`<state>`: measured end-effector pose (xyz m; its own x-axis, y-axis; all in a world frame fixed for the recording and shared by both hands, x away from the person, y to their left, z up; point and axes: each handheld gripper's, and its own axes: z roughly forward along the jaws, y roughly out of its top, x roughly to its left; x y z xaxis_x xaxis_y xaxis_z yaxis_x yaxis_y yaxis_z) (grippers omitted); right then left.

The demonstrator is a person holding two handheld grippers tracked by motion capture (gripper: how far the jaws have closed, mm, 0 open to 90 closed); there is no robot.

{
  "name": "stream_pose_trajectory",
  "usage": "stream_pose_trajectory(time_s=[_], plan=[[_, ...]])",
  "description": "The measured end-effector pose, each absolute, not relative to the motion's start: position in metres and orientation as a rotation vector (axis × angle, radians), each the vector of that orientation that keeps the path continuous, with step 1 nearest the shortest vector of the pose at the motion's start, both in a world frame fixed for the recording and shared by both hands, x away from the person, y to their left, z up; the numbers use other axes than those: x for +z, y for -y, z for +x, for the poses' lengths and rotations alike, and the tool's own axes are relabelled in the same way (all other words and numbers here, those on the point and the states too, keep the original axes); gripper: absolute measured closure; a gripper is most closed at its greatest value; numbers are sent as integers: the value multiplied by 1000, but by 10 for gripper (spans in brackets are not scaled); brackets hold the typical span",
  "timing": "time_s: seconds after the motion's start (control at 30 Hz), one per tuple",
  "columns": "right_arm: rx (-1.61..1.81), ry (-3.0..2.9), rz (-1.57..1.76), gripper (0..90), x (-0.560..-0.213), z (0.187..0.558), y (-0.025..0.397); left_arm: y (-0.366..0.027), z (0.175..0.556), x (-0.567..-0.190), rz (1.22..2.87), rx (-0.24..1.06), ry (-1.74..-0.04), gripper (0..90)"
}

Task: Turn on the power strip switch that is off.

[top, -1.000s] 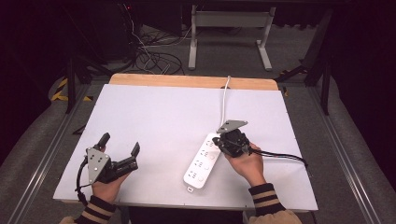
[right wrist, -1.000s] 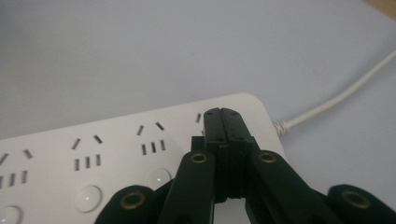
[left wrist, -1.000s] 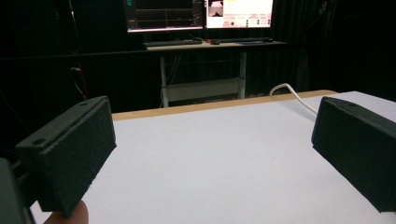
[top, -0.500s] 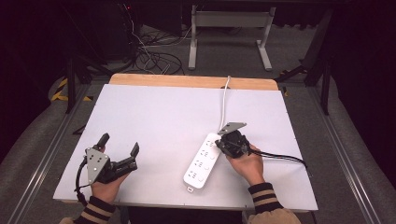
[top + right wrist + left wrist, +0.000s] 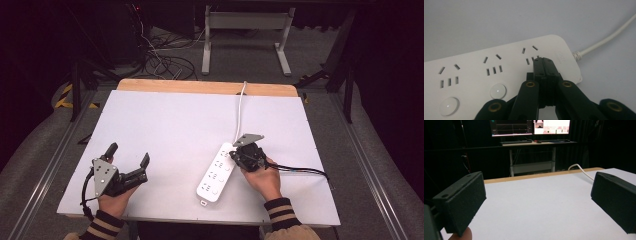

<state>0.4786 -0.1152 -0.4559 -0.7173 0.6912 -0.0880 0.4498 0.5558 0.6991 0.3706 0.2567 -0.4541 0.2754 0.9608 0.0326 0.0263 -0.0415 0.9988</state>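
A white power strip (image 5: 216, 174) lies on the table right of centre, its white cable (image 5: 241, 107) running to the far edge. My right gripper (image 5: 235, 157) is shut with nothing in it, and its tips rest on the strip's cable end. In the right gripper view the joined tips (image 5: 544, 62) sit over the strip (image 5: 474, 72), just below the socket nearest the cable (image 5: 604, 41). Two round white buttons (image 5: 498, 91) show to the left. My left gripper (image 5: 130, 153) rests open at the table's near left, empty, its jaws wide apart (image 5: 537, 195).
The white table top (image 5: 170, 125) has a wooden strip (image 5: 200, 87) along its far edge. A black cable (image 5: 300, 171) trails right from my right gripper. Beyond the table stand a desk frame (image 5: 245, 30), floor cables (image 5: 165, 62) and monitors (image 5: 531, 126).
My right gripper has shifted very slightly toward the near edge over the power strip. My left gripper has not moved.
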Motion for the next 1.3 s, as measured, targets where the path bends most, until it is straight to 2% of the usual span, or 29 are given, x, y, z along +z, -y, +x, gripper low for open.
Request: stream_pose_trajectory(time_s=[1.3], plan=[[1012, -2407, 978, 900, -461, 475, 119, -256, 371, -455, 1388, 1014, -1006, 4]])
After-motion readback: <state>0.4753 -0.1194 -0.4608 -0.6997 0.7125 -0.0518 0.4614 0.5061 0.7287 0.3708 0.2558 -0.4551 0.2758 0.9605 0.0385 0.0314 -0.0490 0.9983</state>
